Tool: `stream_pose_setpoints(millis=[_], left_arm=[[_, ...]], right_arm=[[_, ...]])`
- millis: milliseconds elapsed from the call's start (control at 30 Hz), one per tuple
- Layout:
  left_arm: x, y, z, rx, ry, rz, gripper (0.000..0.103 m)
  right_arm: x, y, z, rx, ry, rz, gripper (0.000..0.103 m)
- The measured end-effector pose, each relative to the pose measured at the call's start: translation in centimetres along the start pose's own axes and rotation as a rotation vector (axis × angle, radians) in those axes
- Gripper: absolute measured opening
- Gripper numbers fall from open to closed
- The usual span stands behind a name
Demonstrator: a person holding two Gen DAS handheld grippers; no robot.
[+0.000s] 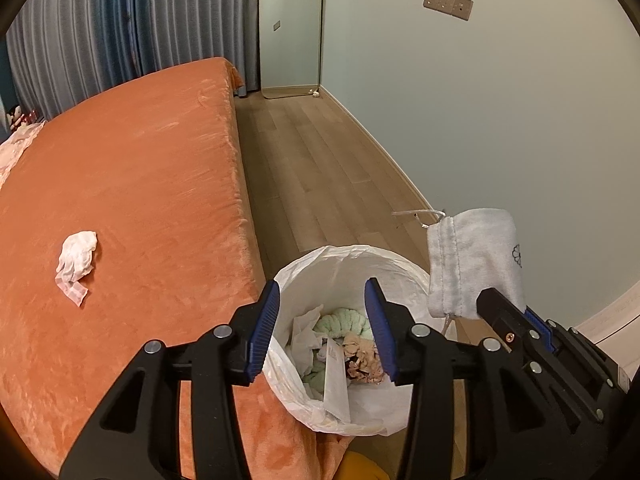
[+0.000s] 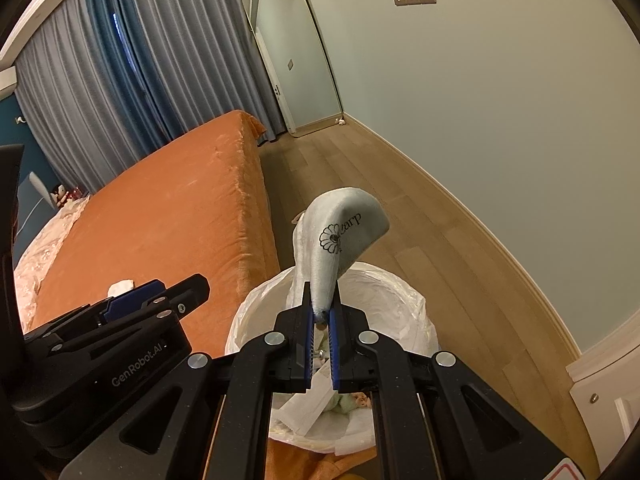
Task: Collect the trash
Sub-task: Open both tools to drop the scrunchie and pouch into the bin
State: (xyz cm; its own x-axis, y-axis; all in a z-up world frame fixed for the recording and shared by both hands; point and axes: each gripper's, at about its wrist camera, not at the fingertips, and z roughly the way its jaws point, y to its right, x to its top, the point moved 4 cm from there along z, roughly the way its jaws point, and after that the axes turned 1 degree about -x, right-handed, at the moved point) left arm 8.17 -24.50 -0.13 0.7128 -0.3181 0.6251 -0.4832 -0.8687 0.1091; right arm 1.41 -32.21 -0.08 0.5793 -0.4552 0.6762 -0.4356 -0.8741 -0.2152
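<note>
A white-lined trash bin (image 1: pixel 304 272) stands on the floor beside the orange bed; it also shows in the right wrist view (image 2: pixel 400 300). It holds crumpled paper and green and beige scraps (image 1: pixel 340 344). My left gripper (image 1: pixel 322 316) is open and empty above the bin. My right gripper (image 2: pixel 321 312) is shut on a grey drawstring pouch (image 2: pixel 344 236) with a flower logo, held above the bin's right rim; the pouch also shows in the left wrist view (image 1: pixel 472 264). A crumpled white tissue (image 1: pixel 76 262) lies on the bed, also in the right wrist view (image 2: pixel 120 287).
The orange bed (image 1: pixel 140 168) fills the left. Wooden floor (image 1: pixel 320 152) runs between bed and pale wall. A standing mirror (image 2: pixel 296 56) leans at the far wall beside grey-blue curtains (image 1: pixel 100 28). A white cord (image 1: pixel 420 214) lies on the floor by the wall.
</note>
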Motion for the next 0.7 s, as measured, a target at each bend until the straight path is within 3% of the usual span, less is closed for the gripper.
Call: stream_pose_setpoints(millis=[267, 400, 700], left_arm=[[-0.3, -1.4, -0.3, 0.018, 0.001, -0.019, 0.048], [-0.4, -2.3, -0.4, 0.028, 0.002, -0.034, 0.049], [-0.7, -4.7, -0.9, 0.048, 0.005, -0.066, 0.049]], right_arm=[[-0.3, -0.7, 0.2, 0.005, -0.012, -0.013, 0.012], [-0.3, -1.6, 0.3, 0.002, -0.015, -0.033, 0.026], [-0.3, -3.3, 0.3, 0.005, -0.007, -0.063, 0.037]])
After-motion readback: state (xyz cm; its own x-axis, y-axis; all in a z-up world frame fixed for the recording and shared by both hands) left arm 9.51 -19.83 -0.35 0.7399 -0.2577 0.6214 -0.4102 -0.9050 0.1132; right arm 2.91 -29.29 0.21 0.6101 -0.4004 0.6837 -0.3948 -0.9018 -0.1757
